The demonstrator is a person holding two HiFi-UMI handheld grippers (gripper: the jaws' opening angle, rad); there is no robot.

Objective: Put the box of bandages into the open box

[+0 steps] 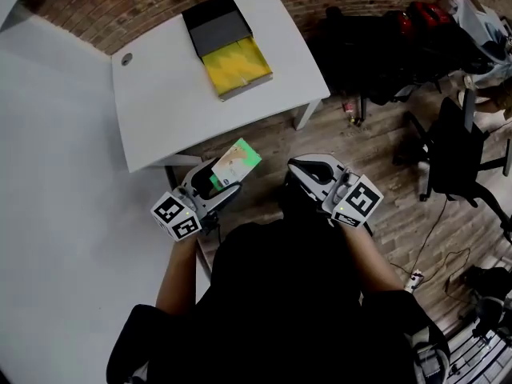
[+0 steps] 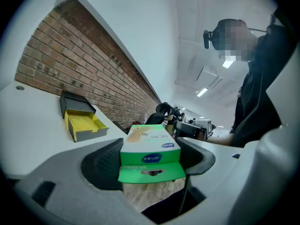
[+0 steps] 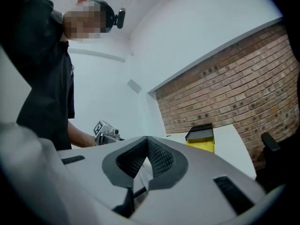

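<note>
At 6 o'clock off the near edge of the table (image 1: 160,102), locate the bandage box (image 1: 237,163), clear of the tabletop and pinched by the left gripper (image 1: 221,179). Note the pads on its two narrow long sides, close to one short end. Note also the green end flap (image 2: 151,171), open toward the gripper's camera. Find the open box (image 1: 236,64) at 12 o'clock from the bandage box, on the far end of the table, with yellow tray exposed and dark cover (image 1: 213,22) adjoining at its 12 o'clock side. Find the right gripper (image 1: 324,176) at 3 o'clock of the left one, pads pressed together on nothing, well apart from both boxes.

Handling, by judgement:
- Treat the bandage box as light, thin cardboard: stiff along the folded edges, soft across the broad panels, likely to dent under a hard squeeze.
- Expect a smooth printed surface; rely on the ribbed pads, not on added force.
- Keep hold on the narrow long sides, the best place against crushing.
- Avoid the broad face and the green end flap; expect no purchase there.
- Expect little swing from so light a load, but watch for pivoting about the pads, given the grip near one end.
- Lower flat into the yellow tray; release only with the underside resting on it.
</note>
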